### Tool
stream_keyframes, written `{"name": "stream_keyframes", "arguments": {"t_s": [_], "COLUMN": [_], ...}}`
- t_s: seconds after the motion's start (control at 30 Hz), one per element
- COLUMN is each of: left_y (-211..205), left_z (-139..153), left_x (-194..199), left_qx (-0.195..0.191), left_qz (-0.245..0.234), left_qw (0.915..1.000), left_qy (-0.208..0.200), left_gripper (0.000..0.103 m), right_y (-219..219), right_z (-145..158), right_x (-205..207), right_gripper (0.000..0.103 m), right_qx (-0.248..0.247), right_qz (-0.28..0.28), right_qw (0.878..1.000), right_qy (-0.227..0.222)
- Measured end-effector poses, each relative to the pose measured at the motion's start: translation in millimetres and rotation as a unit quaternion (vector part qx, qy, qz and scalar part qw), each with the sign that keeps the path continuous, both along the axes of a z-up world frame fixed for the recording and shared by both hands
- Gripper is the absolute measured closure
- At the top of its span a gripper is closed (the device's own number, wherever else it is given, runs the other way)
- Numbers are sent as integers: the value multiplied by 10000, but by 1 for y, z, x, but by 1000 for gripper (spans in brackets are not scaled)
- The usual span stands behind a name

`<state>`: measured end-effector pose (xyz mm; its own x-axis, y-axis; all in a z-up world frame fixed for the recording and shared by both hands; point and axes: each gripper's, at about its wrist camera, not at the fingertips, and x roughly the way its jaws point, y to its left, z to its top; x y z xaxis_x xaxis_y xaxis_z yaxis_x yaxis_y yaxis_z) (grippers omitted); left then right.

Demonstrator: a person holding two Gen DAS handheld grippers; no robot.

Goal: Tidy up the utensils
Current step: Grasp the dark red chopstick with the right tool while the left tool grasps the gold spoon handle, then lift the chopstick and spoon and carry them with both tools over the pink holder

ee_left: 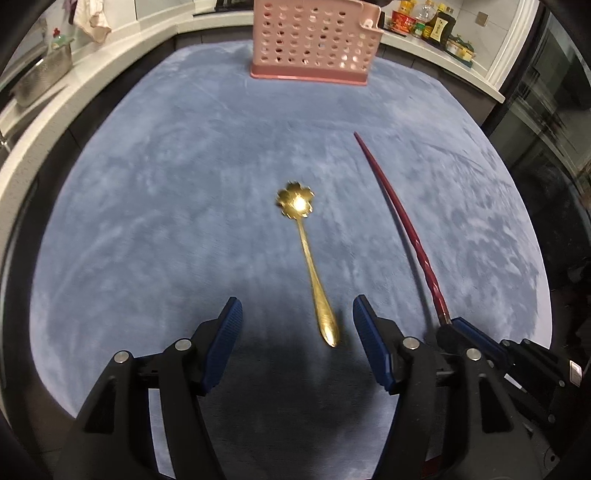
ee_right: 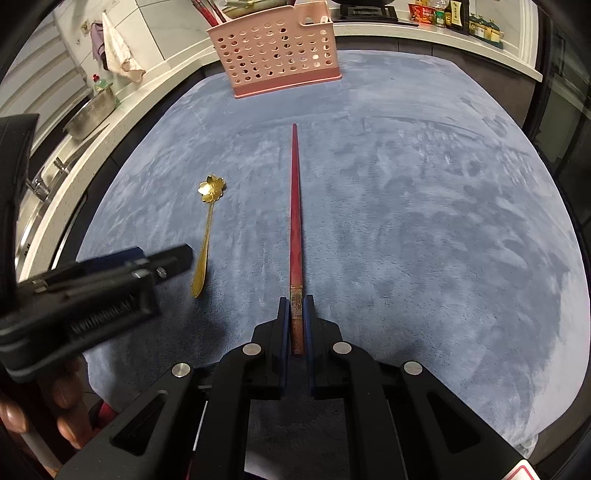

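No label legible: bottles [ee_left: 436,22] at upper right carry print too small and blurred to read.

Left wrist view, left to right: steel bin [ee_left: 44,75] and hanging cloth [ee_left: 92,18] at upper left, on the desk [ee_left: 140,51] edge. Pink basket [ee_left: 314,37] top centre, standing on the blue mat [ee_left: 166,184]. Left claw [ee_left: 297,317] apart, pads on either side of the spoon [ee_left: 310,258] handle end, not touching it. Spoon lies flat at frame centre, long axis near vertical in frame, flower-shaped bowl toward the basket. Chopstick [ee_left: 391,206] right of the spoon, tip toward the basket.

Right wrist view: left claw body intrudes at lower left, just beside the spoon handle. Right claw [ee_right: 296,306] clamped on the chopstick's banded butt end; stick runs straight up the frame centre, tip short of the basket. Utensils stand in the basket.
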<state>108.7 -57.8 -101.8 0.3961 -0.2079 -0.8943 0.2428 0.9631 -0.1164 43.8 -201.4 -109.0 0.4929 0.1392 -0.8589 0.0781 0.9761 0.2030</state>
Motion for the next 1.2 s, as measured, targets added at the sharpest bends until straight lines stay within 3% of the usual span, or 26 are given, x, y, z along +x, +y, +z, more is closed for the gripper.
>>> {"name": "stream_keyframes", "arguments": {"t_s": [0.1,0.2,0.37,0.63,0.97,1.2], "left_y": [-3,-4,-3,8,8,17], "left_z": [-9,-17,-19,-18,6,35], "left_x": [1,1,0,0,-2,6], "left_qx": [-77,-136,-121,-251,-271,-490], "left_qz": [13,14,53,160,48,180], "left_qw": [9998,9992,9994,9991,9996,9982], "left_qy": [191,366,317,296,-119,-309], "left_gripper": [44,51,60,90,93,97], "right_y": [0,0,0,1,2,-1], "right_z": [-2,-3,-5,-5,6,35], "right_x": [-1,-1,0,1,0,1], "right_gripper": [96,96,96,96,96,96], "right_qx": [19,30,47,51,4,-120], "right_qz": [0,7,11,35,85,107], "right_qw": [10000,10000,10000,9999,10000,9989], "right_qy": [29,51,85,100,-46,-443]}}
